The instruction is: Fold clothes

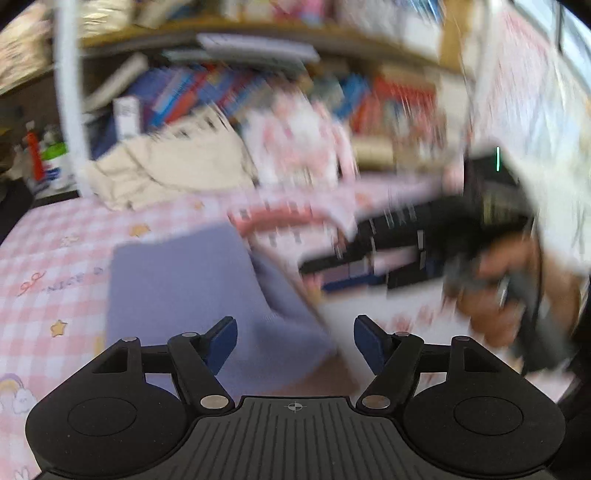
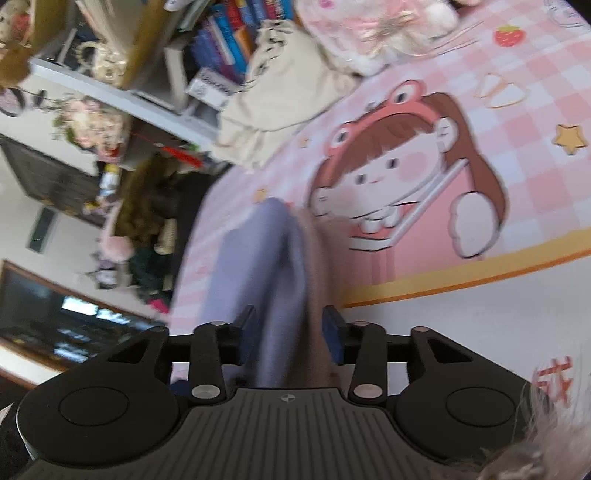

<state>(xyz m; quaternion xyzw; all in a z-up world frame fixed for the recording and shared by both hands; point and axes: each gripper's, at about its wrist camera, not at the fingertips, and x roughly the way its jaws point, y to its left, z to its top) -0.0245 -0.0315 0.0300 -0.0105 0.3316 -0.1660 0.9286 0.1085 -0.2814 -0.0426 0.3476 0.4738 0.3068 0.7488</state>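
right wrist: right tool [image 2: 290,334] clamps lavender garment [image 2: 258,258]; left tool [image 1: 295,341] wide.

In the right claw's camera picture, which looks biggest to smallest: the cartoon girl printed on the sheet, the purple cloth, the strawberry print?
1. Cartoon girl and purple cloth look about alike; the cloth sits nearer the camera, between the right claw's fingers, so I won't rank them.
2. Strawberry print, clearly smallest.

Left gripper [image 1: 295,341] gapes wide above lavender garment [image 1: 192,295] on checked bedsheet [image 1: 55,266]
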